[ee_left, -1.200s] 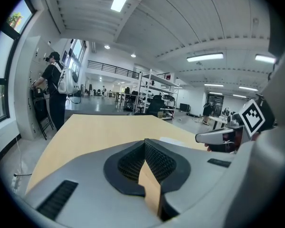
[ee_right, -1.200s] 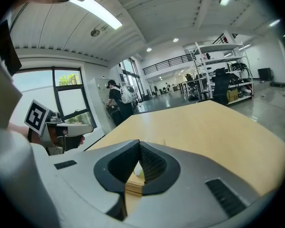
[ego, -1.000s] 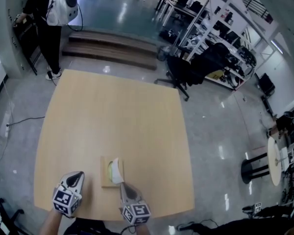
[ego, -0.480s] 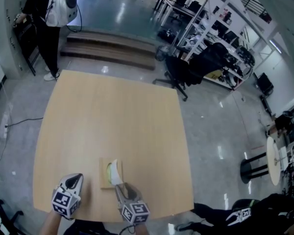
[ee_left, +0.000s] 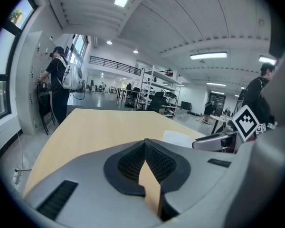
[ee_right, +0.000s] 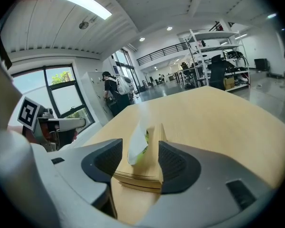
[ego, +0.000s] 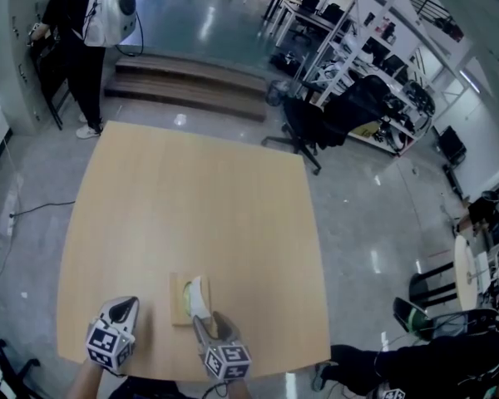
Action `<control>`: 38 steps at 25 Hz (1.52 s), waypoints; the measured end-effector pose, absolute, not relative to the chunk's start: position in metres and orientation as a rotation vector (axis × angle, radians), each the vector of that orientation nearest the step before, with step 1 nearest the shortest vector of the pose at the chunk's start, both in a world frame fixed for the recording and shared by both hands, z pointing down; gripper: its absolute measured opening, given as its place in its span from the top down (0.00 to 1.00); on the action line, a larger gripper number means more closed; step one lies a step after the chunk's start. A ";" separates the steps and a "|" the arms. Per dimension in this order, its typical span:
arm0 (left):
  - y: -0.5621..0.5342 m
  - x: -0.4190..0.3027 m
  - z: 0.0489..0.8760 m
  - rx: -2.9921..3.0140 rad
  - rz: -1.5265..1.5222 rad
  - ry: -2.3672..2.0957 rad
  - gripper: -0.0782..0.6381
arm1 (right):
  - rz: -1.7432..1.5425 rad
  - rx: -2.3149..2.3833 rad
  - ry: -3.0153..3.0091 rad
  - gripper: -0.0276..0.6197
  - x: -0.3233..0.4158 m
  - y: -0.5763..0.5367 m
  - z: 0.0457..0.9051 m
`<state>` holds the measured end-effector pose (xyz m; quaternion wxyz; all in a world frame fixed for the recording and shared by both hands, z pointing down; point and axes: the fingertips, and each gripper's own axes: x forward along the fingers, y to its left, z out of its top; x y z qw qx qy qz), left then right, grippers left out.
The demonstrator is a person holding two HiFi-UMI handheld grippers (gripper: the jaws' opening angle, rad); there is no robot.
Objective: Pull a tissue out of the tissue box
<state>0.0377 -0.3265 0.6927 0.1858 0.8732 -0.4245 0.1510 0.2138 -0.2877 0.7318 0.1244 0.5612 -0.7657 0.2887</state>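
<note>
A flat wooden tissue box [ego: 188, 301] lies on the light wooden table [ego: 191, 206] near its front edge, with a white tissue [ego: 198, 294] standing up out of its slot. My right gripper [ego: 209, 323] sits just behind the box, its jaws opening. In the right gripper view the box [ee_right: 138, 177] and tissue [ee_right: 136, 147] lie between the spread pads of the right gripper [ee_right: 140, 148], and neither pad touches them. My left gripper [ego: 125, 307] hovers left of the box. Its pads meet at the tip in the left gripper view [ee_left: 145, 143], with nothing between them.
A person with a white backpack [ego: 87, 23] stands beyond the table's far left corner by low wooden steps [ego: 191, 81]. A black office chair [ego: 316, 123] and shelving stand at the far right. Another person in dark clothes [ego: 432, 364] is at the lower right.
The right gripper's jaws have gone from closed to wide apart, and it has sunk slightly toward the box. The left gripper has kept still. A person has come in at the lower right.
</note>
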 end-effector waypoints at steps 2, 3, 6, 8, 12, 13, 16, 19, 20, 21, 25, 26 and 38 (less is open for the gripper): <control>-0.327 0.036 0.691 2.456 0.429 -1.193 0.88 | 0.819 1.623 -2.235 0.60 0.212 -0.288 0.731; -0.328 0.036 0.691 2.454 0.431 -1.195 0.88 | 0.812 1.618 -2.238 0.60 0.211 -0.288 0.730; -0.330 0.035 0.694 2.451 0.428 -1.208 0.88 | 0.810 1.609 -2.237 0.69 0.211 -0.289 0.731; -0.330 0.037 0.696 2.452 0.428 -1.200 0.88 | 0.821 1.598 -2.237 0.70 0.212 -0.289 0.731; -0.327 0.039 0.696 2.443 0.446 -1.192 0.88 | 0.802 1.616 -2.224 0.79 0.215 -0.288 0.729; -0.327 0.038 0.697 2.440 0.447 -1.194 0.88 | 0.793 1.626 -2.217 0.83 0.216 -0.288 0.729; -0.330 0.037 0.697 2.441 0.438 -1.208 0.88 | 0.781 1.651 -2.206 0.91 0.218 -0.290 0.729; -0.333 0.037 0.693 2.451 0.425 -1.217 0.88 | 0.779 1.654 -2.202 0.94 0.218 -0.291 0.728; -0.333 0.037 0.692 2.451 0.423 -1.213 0.88 | 0.778 1.653 -2.203 0.95 0.218 -0.291 0.728; -0.333 0.037 0.691 2.451 0.423 -1.205 0.88 | 0.777 1.650 -2.204 0.95 0.217 -0.292 0.728; -0.332 0.036 0.694 2.448 0.421 -1.195 0.88 | 0.777 1.647 -2.212 0.95 0.216 -0.294 0.728; -0.333 0.036 0.694 2.448 0.420 -1.201 0.88 | 0.778 1.646 -2.213 0.95 0.216 -0.294 0.727; -0.333 0.039 0.679 2.463 0.398 -1.230 0.88 | 0.779 1.653 -2.244 0.96 0.220 -0.291 0.716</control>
